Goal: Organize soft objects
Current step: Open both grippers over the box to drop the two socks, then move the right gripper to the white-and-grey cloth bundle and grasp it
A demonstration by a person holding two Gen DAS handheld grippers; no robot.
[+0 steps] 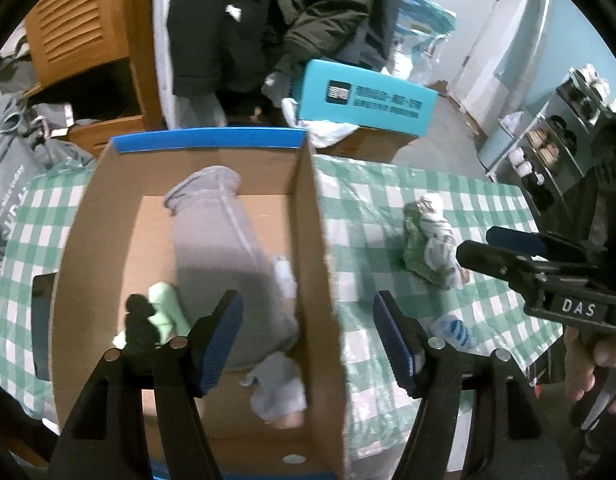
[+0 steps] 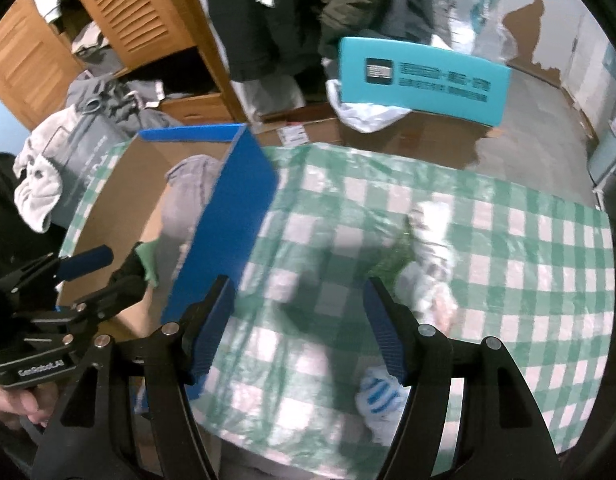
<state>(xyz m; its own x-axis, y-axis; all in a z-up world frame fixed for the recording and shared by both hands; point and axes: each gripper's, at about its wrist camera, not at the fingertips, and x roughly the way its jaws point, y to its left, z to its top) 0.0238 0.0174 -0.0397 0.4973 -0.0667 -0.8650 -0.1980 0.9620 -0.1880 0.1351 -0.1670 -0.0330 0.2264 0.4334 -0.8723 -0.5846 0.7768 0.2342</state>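
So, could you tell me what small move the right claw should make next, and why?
Probably ease the right claw forward and right over the green-and-white cloth bundle. Its jaws stand open and empty, the bundle lies loose on the checked tablecloth outside the cardboard box, and the box already holds other soft things.

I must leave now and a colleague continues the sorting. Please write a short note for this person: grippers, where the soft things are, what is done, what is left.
Left gripper: open, empty, above the right wall of the cardboard box.
Right gripper: open, empty, above the checked tablecloth.
Done: grey garment, light green roll and small pale pieces lie in the box.
Left: green-and-white bundle and blue-striped white item on the cloth.
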